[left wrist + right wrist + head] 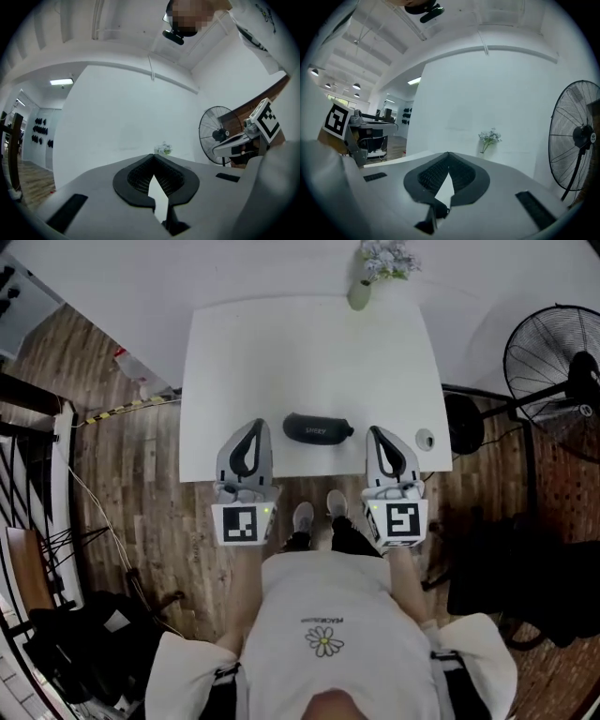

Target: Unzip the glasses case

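A black glasses case (319,428) lies zipped near the front edge of the white table (309,352), its long side running left to right. My left gripper (256,425) hovers just left of it, jaw tips together with nothing between them. My right gripper (375,431) hovers just right of it, also shut and empty. Neither touches the case. In the left gripper view the shut left gripper (153,156) points level over the table; the right gripper view shows the right gripper (448,153) the same way. The case is hidden in both gripper views.
A small vase of flowers (361,289) stands at the table's far edge. A small round object (425,439) sits at the front right corner. A standing fan (553,362) is to the right of the table, and dark bags (75,638) lie on the wooden floor at left.
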Motion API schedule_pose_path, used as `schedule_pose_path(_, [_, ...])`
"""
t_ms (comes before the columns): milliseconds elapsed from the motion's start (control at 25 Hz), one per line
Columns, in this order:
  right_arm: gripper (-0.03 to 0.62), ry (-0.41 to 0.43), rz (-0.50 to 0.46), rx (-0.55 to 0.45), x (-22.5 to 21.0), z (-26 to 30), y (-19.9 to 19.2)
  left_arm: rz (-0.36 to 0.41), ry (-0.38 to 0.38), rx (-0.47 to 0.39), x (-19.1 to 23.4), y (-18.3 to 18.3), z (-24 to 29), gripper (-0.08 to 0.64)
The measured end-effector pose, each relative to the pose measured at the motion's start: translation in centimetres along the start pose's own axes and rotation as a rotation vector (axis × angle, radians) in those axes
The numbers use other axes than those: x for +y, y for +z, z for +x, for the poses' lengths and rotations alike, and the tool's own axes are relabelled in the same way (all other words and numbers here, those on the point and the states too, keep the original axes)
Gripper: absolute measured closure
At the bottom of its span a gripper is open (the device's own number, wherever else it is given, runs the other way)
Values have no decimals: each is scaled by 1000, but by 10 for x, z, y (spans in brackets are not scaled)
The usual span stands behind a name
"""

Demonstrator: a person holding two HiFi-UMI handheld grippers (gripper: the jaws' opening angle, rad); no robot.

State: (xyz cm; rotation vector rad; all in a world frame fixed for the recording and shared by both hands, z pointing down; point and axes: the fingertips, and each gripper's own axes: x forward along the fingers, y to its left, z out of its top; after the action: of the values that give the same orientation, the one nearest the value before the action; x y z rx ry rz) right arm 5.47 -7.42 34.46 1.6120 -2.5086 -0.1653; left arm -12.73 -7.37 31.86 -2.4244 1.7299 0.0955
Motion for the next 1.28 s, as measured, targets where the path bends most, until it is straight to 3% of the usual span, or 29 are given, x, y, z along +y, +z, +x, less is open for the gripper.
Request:
schedule_pose_path(320, [585, 93, -2, -7, -11, 35, 7, 47, 18, 47, 4, -22, 25, 548])
schedule_pose_path(560, [584, 157, -37, 36, -14, 38, -27, 27, -15, 129, 0, -59, 39, 548])
schedule_pose_path(680, [585, 195, -42, 138, -4, 36, -63, 76, -56, 226, -1, -95, 48, 547])
schedule_pose_path(920, [585, 284, 4, 316, 18, 34, -129, 56, -157, 419, -4, -171, 61, 548])
schedule_pose_path(1280, [586, 376, -11, 490, 46, 28, -193, 81, -276, 571, -1, -235, 61, 548])
